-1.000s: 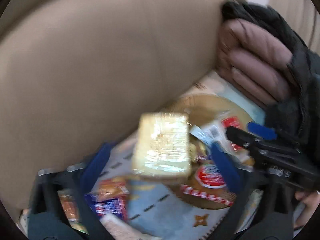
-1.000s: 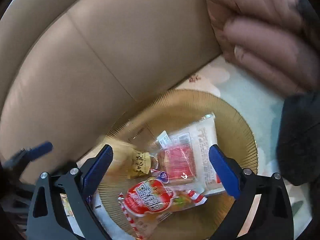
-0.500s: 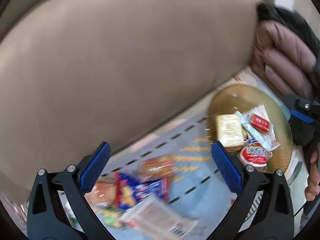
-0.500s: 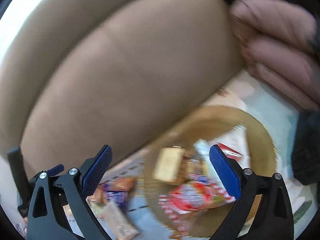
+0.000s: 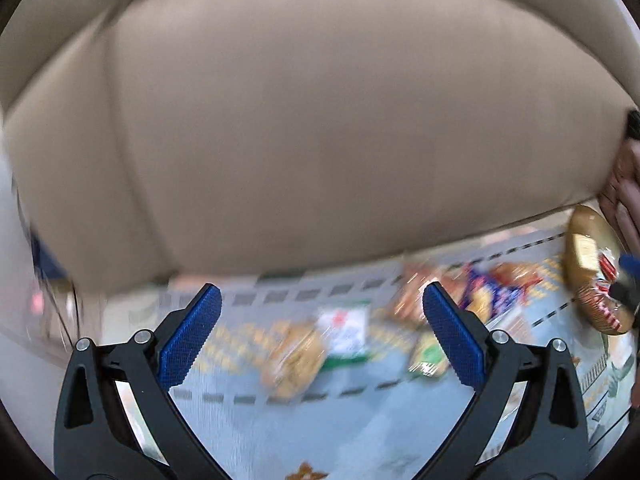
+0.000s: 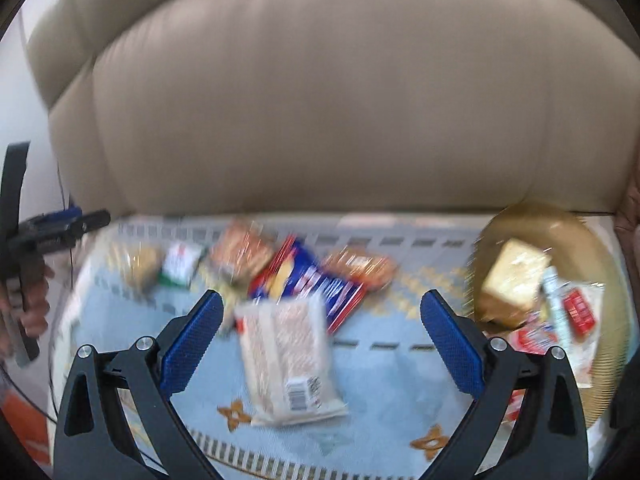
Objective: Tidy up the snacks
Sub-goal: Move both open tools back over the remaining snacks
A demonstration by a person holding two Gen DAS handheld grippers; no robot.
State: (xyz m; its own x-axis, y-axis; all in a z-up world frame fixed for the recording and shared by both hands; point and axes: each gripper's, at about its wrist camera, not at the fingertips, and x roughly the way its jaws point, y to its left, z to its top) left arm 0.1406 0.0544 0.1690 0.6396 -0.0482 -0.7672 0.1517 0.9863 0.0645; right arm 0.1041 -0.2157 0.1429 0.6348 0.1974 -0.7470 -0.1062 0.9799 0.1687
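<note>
Snacks (image 6: pixel 292 356), blurred, on blue cloth (image 6: pixel 380 384)

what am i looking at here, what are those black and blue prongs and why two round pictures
Each round picture comes from a fisheye camera on a hand-held claw; a person carries one in each hand. The prongs are its fingers. The left claw and the right claw are both open and hold nothing. Below them a blue cloth lies by a beige sofa. Loose snacks lie on it, such as a pale packet. On the right a gold plate holds a few more. The pictures are blurred.
</note>
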